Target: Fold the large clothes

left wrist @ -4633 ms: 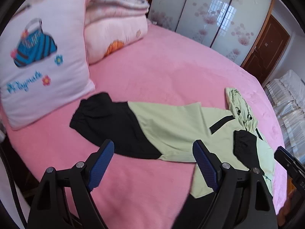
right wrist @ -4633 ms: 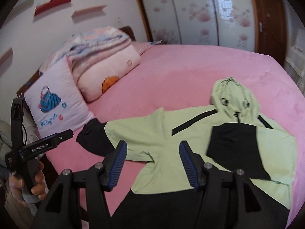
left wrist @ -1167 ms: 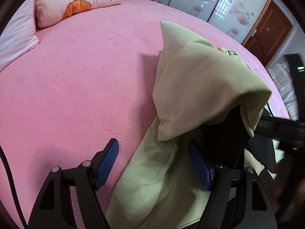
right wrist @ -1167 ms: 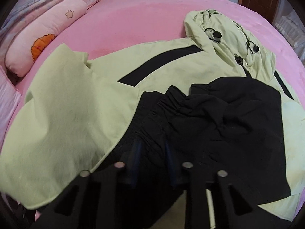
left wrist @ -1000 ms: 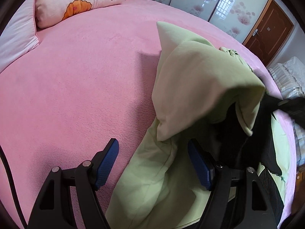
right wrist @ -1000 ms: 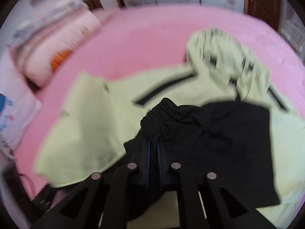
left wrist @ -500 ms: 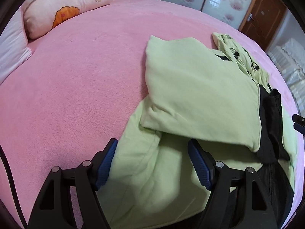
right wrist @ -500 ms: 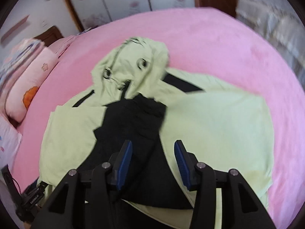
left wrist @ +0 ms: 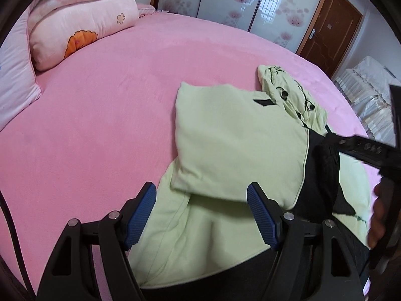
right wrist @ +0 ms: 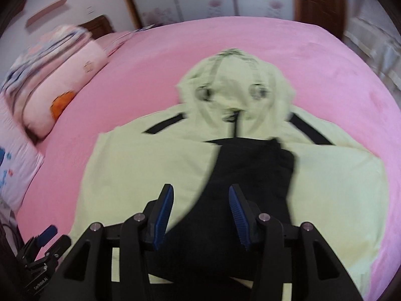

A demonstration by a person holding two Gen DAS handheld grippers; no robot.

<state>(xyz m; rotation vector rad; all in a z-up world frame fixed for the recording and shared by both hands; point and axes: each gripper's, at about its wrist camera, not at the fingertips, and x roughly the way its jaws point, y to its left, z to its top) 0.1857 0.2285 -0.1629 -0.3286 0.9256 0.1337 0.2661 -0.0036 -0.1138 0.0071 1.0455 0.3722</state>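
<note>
garment: pale green hooded jacket with black sleeve ends and black hem [right wrist: 155, 165], lying flat on the round bed with pink fleece cover [left wrist: 105, 105], both sleeves folded in over the chest. long axis in the right wrist view runs 6 to 12 o'clock, green hood with two drawcord toggles [right wrist: 233, 85] at 12, black hem at 6 beneath the tool.

right gripper [right wrist: 200, 213]: jaws apart, nothing between them, hovering over the crossed black sleeve cuffs [right wrist: 253, 165], which lie just ahead toward 12 o'clock. frame is motion-blurred, so contact with the cloth cannot be told.

left gripper [left wrist: 201, 210]: jaws wide apart, empty, poised above the green folded-in sleeve panel [left wrist: 235, 140]; the panel's lower edge sits between the pads, hood at 1 o'clock, cuffs at 3 o'clock.

judgement: sleeves appear done; the remaining fold likely brings hem toward hood along the long axis. each tool is nearest its own hem corner, at 6 o'clock below the jaws, largely out of sight.

also present: pink pillow with orange flower print [left wrist: 82, 32] at 10 o'clock, well apart from the jacket.
</note>
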